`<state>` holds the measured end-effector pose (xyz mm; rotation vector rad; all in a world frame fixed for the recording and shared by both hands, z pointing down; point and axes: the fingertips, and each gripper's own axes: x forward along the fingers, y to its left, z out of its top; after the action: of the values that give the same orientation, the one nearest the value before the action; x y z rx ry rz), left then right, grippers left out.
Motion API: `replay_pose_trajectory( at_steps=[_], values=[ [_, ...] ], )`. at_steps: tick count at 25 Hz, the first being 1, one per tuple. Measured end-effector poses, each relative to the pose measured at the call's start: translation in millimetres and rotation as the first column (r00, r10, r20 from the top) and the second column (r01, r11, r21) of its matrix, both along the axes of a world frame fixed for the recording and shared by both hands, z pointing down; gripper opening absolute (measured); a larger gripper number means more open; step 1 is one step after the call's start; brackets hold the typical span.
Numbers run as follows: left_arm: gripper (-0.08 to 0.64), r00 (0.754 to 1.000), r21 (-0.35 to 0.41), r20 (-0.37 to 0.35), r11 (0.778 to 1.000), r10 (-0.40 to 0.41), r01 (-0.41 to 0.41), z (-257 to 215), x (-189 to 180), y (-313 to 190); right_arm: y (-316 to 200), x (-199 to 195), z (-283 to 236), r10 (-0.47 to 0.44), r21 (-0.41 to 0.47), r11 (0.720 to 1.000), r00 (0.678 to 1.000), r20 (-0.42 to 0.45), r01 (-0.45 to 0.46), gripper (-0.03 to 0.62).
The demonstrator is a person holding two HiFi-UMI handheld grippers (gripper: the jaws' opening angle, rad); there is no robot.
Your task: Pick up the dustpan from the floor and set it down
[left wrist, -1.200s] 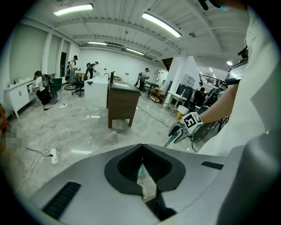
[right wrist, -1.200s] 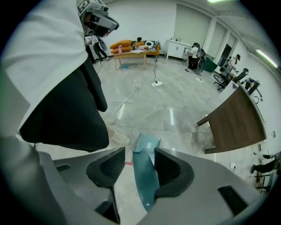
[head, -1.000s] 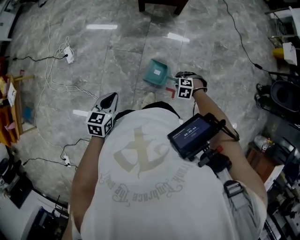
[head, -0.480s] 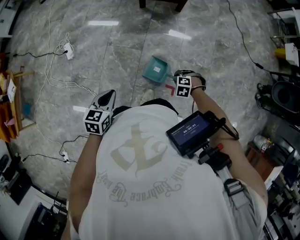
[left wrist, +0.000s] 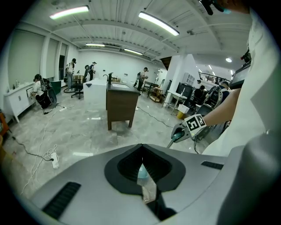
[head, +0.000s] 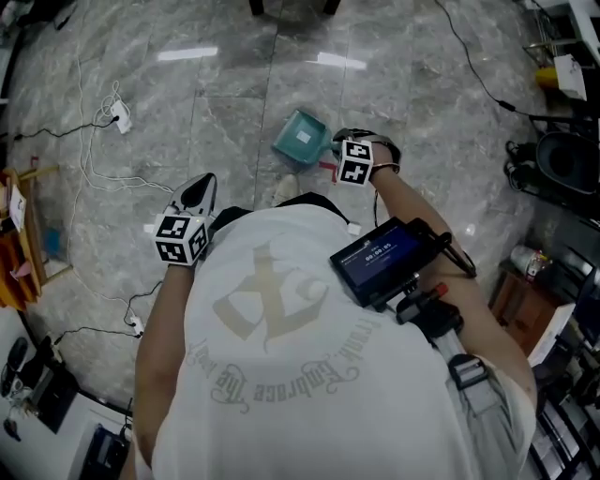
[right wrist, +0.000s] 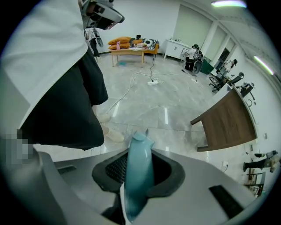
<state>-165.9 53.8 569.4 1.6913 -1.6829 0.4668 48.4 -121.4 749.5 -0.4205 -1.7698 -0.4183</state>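
Observation:
A teal dustpan [head: 302,139] lies on the grey marble floor just ahead of the person's feet. My right gripper [head: 343,155] points steeply down at its handle end, marker cube on top. In the right gripper view the teal handle [right wrist: 138,169] fills the gap between the jaws, which are shut on it. My left gripper [head: 200,187] hangs beside the person's left hip, apart from the dustpan, its tips meeting in a point with nothing held. From the left gripper view [left wrist: 141,147] the right gripper's cube [left wrist: 194,124] and the teal handle [left wrist: 175,137] show in the distance.
White cables and a power strip [head: 117,114] trail over the floor at the left. Dark furniture legs [head: 291,7] stand at the top edge, a brown desk [right wrist: 228,123] nearby. A shoe [head: 286,190] is close to the dustpan. Equipment clutter [head: 562,178] lines the right side.
The head view has shifted, so the dustpan and both grippers sit slightly up and left in the picture. The right gripper stays at the dustpan's handle, the left beside the hip.

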Motion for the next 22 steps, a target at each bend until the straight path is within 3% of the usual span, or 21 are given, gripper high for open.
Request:
replay_pose_trajectory(
  at_steps=[7, 12, 22],
  values=[
    [0.012, 1.000, 0.031, 0.022, 1.000, 0.003, -0.004, -8.1, -0.2, -9.7, -5.4, 1.9, -22.1, 0.114, -0.018, 0.993, 0.992, 0.062, -0.113, 0.105],
    [0.012, 1.000, 0.033, 0.018, 0.999, 0.004, -0.004, -5.0, -11.3, -14.5, -14.2, -7.5, -39.3, 0.231, -0.054, 0.973, 0.968, 0.099, -0.226, 0.104],
    [0.012, 0.993, 0.072, -0.002, 0.990, 0.119, -0.119, -6.8, -2.3, -48.9, -14.5, -11.4, -93.8, 0.383, -0.109, 0.923, 0.901, 0.204, -0.368, 0.104]
  ],
)
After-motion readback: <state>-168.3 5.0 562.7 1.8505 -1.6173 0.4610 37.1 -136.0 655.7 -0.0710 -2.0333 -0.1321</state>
